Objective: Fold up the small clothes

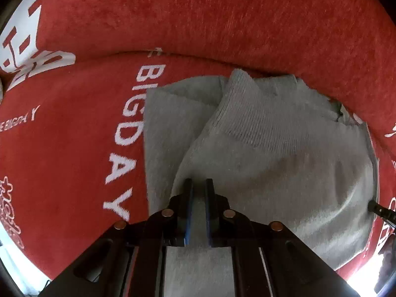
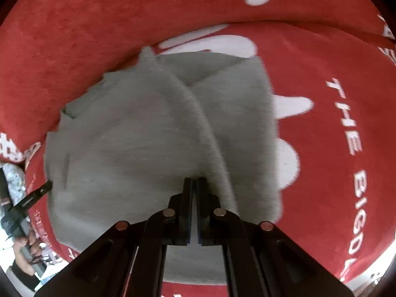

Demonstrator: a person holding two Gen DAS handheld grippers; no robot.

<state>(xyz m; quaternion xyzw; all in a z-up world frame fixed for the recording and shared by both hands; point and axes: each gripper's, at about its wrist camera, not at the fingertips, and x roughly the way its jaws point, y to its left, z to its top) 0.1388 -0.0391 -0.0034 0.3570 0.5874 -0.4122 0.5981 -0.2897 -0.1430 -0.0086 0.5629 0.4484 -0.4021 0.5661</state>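
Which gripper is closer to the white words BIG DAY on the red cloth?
Left. The left gripper is over the grey garment beside those words; the right gripper is farther.

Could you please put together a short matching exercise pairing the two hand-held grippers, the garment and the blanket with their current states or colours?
Column 1:
1. left hand-held gripper
2. right hand-held gripper
3. grey knit garment
4. blanket

Column 2:
A. red with white lettering
B. jaws shut on a grey fold
C. partly folded, ribbed cuff lying on top
D. jaws narrowly apart over grey cloth

Pairs: 1-D, 2-B, 3-C, 4-A
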